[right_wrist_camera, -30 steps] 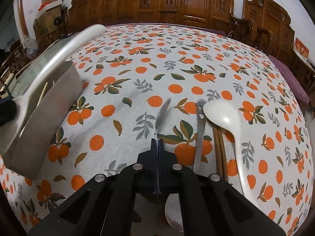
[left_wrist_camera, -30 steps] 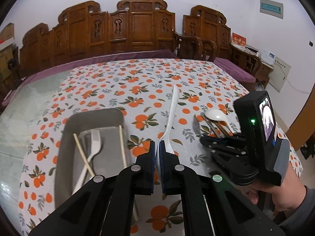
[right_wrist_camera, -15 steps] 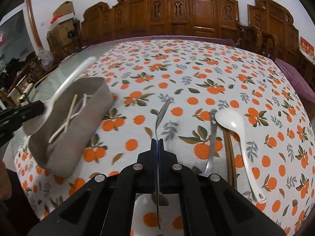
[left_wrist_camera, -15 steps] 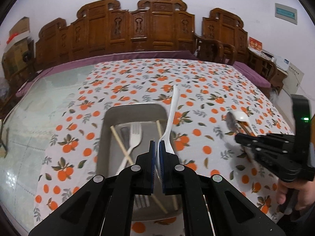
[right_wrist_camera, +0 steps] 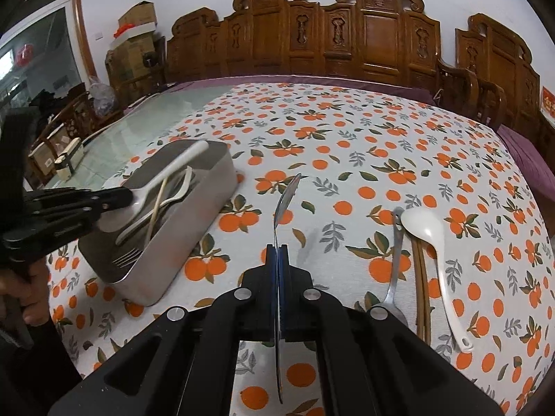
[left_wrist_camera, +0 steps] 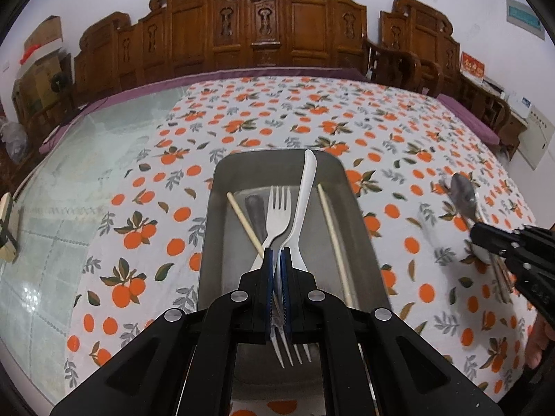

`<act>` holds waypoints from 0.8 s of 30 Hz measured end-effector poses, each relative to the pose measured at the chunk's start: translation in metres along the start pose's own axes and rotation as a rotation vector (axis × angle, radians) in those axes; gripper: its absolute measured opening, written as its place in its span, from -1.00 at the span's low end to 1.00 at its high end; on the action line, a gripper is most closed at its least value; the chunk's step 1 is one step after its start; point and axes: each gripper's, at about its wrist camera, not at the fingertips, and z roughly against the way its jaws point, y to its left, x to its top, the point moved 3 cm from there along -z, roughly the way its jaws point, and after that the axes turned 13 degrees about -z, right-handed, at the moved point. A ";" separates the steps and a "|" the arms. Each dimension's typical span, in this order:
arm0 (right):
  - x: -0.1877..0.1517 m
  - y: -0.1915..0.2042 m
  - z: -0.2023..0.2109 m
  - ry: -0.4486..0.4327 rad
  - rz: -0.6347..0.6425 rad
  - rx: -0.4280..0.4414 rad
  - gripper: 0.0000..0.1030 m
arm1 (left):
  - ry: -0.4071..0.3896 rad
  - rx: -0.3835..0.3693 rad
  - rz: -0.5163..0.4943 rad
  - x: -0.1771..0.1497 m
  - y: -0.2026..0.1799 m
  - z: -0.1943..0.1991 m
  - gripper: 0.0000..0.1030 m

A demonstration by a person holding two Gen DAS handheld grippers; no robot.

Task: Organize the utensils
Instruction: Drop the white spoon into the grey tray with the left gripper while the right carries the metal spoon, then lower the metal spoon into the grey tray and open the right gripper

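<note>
Two forks (left_wrist_camera: 277, 215), two chopsticks (left_wrist_camera: 334, 239), one tray (left_wrist_camera: 360, 228)

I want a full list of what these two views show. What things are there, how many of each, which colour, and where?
tray: one, grey metal, on the cloth
white fork: one, in the tray
pale chopsticks: two, in the tray, apart
metal fork: one, grey, in the tray, partly hidden
white spoon: one, on the cloth, right side
brown chopsticks: a pair, beside the white spoon
metal utensil: one, silver, left of the brown chopsticks, head hidden
cloth: one, white with oranges, on the table
wooden seats: brown, behind the table
white utensil: one, in the left fingers, over the tray
metal spoon: one, in the right fingers
left gripper: black, shut
right gripper: black, shut
</note>
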 end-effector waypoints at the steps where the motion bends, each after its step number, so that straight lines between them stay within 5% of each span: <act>1: 0.000 0.001 0.000 0.000 0.002 0.002 -0.96 | 0.008 0.002 -0.001 -0.001 0.000 -0.003 -0.93; 12: -0.002 0.015 0.000 0.006 0.022 0.028 -0.95 | 0.056 -0.025 0.002 -0.005 0.002 -0.017 -0.89; 24: 0.002 0.056 0.013 -0.020 0.049 0.080 -0.95 | -0.047 -0.027 -0.001 0.013 0.023 0.017 -0.52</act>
